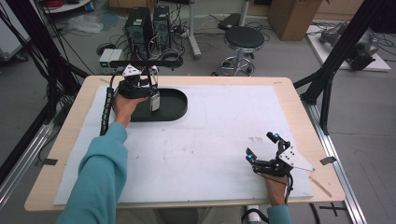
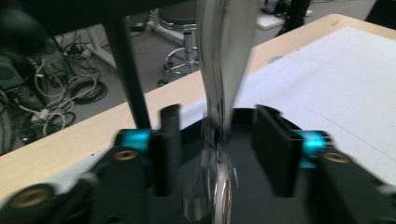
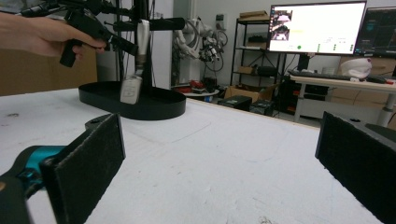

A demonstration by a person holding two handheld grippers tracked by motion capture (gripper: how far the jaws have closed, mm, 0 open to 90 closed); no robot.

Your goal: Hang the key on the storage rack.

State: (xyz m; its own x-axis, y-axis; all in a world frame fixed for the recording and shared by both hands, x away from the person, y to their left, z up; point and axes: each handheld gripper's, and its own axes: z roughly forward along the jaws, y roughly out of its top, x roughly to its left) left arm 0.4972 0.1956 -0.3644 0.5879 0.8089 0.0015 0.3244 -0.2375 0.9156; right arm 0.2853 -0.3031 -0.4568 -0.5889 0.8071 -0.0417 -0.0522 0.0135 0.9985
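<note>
A silvery strap with a small white-and-silver tag at its lower end hangs from the black crossbar of a stand, over a black oval tray. My left gripper is at the strap. In the left gripper view the strap runs between the two pads, with a gap on each side, so the left gripper is open. The right gripper view shows the tag just above the tray. My right gripper rests open near the table's front right with nothing in it.
A white sheet covers most of the wooden table. The stand's black post rises from the tray. Beyond the far edge are a stool, computer towers and loose cables on the floor.
</note>
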